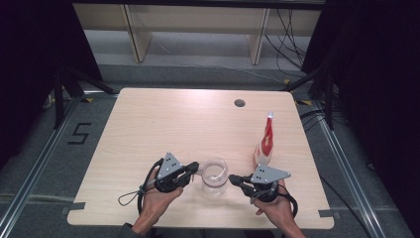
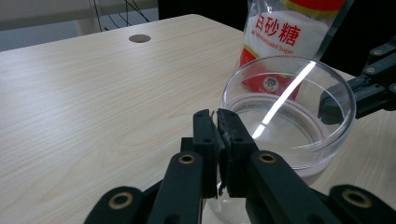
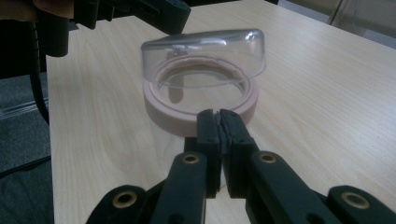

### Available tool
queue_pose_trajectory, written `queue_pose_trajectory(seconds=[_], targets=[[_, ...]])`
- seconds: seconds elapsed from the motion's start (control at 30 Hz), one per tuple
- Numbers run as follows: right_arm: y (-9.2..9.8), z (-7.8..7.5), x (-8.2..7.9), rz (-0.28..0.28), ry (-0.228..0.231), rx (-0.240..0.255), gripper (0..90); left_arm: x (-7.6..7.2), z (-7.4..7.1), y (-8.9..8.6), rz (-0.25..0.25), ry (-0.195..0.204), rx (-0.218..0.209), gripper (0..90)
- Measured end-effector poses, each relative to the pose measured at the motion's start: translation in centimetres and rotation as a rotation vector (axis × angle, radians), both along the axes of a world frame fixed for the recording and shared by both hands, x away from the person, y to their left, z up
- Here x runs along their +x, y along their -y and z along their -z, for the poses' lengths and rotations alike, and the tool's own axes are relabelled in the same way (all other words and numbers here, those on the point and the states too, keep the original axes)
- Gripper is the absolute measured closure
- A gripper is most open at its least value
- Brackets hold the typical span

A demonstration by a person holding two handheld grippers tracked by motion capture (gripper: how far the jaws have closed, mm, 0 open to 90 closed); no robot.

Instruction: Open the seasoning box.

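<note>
I'm looking at two matte black, hand-held tongs: the left tongs and the right tongs. Each is wearing a grey three-cornered plate on top, dotted with small dark screw holes. Black cables are looping out from behind both bodies. In the gripper views I'm seeing flat black linkage arms pinned with brass-coloured rivets, ending in blocky black fingers. A dark sleeve edge is showing at the left forearm.
</note>
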State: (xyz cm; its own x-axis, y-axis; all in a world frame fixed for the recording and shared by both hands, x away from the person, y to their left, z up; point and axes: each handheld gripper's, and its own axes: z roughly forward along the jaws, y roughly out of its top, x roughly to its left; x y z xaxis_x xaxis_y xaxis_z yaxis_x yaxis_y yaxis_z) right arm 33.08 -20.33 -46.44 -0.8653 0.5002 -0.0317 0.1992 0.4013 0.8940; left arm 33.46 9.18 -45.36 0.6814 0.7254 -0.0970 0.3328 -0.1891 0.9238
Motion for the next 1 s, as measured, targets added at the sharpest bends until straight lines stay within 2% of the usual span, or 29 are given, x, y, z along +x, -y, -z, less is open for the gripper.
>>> queue_pose_trajectory(seconds=[0.07, 0.13, 0.2, 0.3, 0.33, 0.43, 0.7, 0.77, 0.83, 0.93, 1.0], targets=[[-0.1, 0.1, 0.0, 0.011, 0.010, 0.013, 87.3, 0.1, 0.1, -0.1, 0.007, 0.001, -0.005, 85.7], [-0.1, 0.0, -0.1, 0.018, -0.002, 0.016, 87.3, 0.0, 0.0, 0.0, 0.001, 0.000, -0.002, 85.7], [0.1, -0.1, 0.1, 0.006, 0.003, 0.003, 87.3, 0.0, 0.0, 0.0, 0.000, 0.000, -0.004, 85.8], [0.1, -0.3, 0.1, 0.015, 0.004, 0.012, 87.3, 0.0, 0.1, 0.0, 0.000, 0.000, -0.003, 85.8], [-0.2, -0.3, 0.3, 0.011, 0.020, 0.020, 87.3, 0.0, 0.0, 0.0, 0.001, 0.000, -0.004, 85.8], [-0.3, -0.5, 0.2, 0.001, 0.009, 0.013, 87.4, 0.0, 0.0, 0.0, 0.000, 0.000, -0.001, 85.8], [-0.5, -1.0, 0.4, -0.005, 0.023, 0.024, 87.3, 0.0, 0.0, 0.0, 0.002, 0.001, -0.001, 85.6], [-0.7, -1.0, 0.3, 0.012, 0.024, 0.044, 87.3, 0.0, 0.1, -0.1, 0.003, 0.000, -0.003, 84.9], [-0.6, -1.2, 0.4, -0.002, 0.022, 0.036, 87.3, 0.0, 0.1, -0.1, 0.004, -0.006, -0.011, 82.8], [-0.7, -1.2, 0.4, -0.009, 0.027, 0.043, 87.3, 0.0, 0.0, -0.3, -0.003, -0.022, -0.014, 74.9], [-0.6, -1.3, 0.4, -0.004, 0.029, 0.035, 87.3, -0.1, 0.0, -0.6, 0.015, -0.025, -0.008, 68.8]])
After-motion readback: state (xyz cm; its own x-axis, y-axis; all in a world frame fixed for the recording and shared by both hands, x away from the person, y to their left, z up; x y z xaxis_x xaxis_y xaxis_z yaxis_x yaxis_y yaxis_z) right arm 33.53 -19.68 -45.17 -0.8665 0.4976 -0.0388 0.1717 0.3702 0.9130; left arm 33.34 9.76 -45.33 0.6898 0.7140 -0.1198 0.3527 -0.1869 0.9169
